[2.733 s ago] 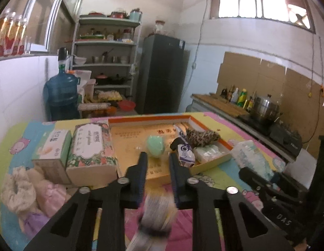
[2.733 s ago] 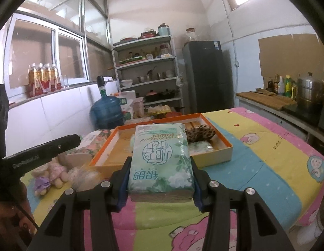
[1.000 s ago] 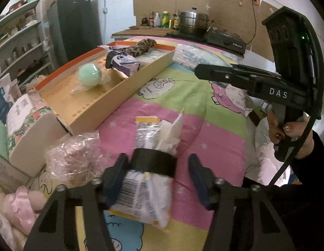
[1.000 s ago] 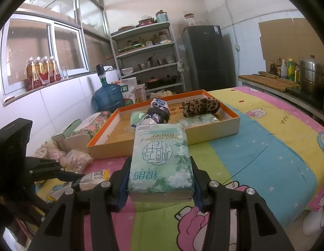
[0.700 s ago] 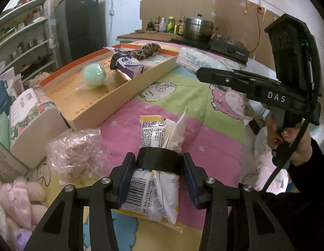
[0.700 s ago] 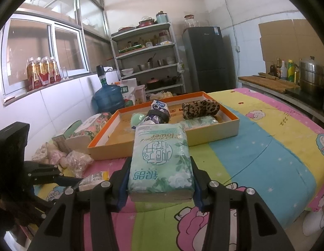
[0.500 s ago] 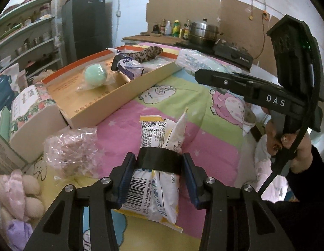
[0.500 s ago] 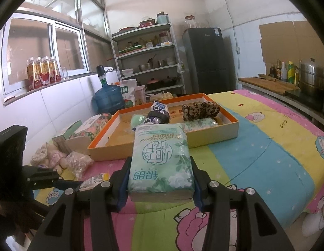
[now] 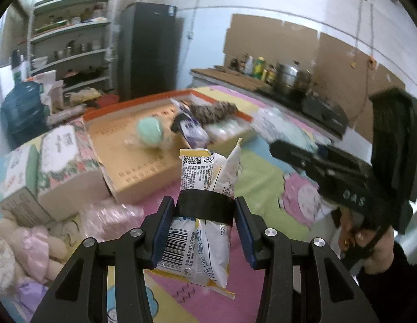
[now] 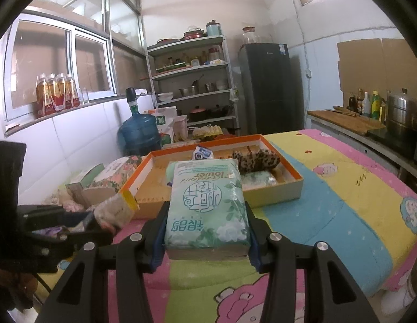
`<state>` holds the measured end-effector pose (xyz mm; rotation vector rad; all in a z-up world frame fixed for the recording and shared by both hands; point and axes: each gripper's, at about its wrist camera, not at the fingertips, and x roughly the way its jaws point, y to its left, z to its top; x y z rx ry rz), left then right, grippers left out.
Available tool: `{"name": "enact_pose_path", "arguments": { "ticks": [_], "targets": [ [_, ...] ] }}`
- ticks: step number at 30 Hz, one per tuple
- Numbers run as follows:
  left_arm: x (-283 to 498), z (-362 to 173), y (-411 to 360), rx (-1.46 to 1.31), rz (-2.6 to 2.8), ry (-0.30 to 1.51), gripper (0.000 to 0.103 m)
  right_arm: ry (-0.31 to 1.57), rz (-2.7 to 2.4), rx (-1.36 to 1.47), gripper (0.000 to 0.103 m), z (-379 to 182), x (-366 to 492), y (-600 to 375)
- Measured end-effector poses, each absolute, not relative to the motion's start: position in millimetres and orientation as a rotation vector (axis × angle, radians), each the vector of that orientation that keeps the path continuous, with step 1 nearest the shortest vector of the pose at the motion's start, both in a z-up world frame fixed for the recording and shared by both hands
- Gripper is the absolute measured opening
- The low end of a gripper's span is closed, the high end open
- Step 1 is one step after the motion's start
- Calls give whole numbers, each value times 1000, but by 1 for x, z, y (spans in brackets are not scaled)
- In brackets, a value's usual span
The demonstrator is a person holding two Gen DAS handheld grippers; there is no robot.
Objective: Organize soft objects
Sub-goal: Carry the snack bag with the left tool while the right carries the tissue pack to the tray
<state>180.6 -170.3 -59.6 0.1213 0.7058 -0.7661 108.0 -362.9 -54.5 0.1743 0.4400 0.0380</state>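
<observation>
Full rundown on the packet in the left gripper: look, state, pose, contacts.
The snack packet is a soft white plastic pouch with yellow edges, black print, a QR code near its top and a barcode near its bottom. A black band wraps its middle, pinching it. The left gripper clamps it at that band, one blue-padded finger on each side. It stands roughly lengthwise along the fingers, crimped top end pointing away toward the orange-rimmed tray. It appears lifted off the cartoon-print cloth.

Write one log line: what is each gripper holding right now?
left gripper: shut on snack packet | right gripper: shut on tissue pack | orange tray: ahead
</observation>
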Motion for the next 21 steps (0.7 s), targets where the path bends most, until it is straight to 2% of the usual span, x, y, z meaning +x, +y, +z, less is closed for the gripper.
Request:
{"name": "enact_pose_path", "arguments": {
  "ticks": [21],
  "targets": [
    [261, -4, -179, -16, -586, 649, 47, 430, 45, 110, 49, -6, 178, -407]
  ]
}}
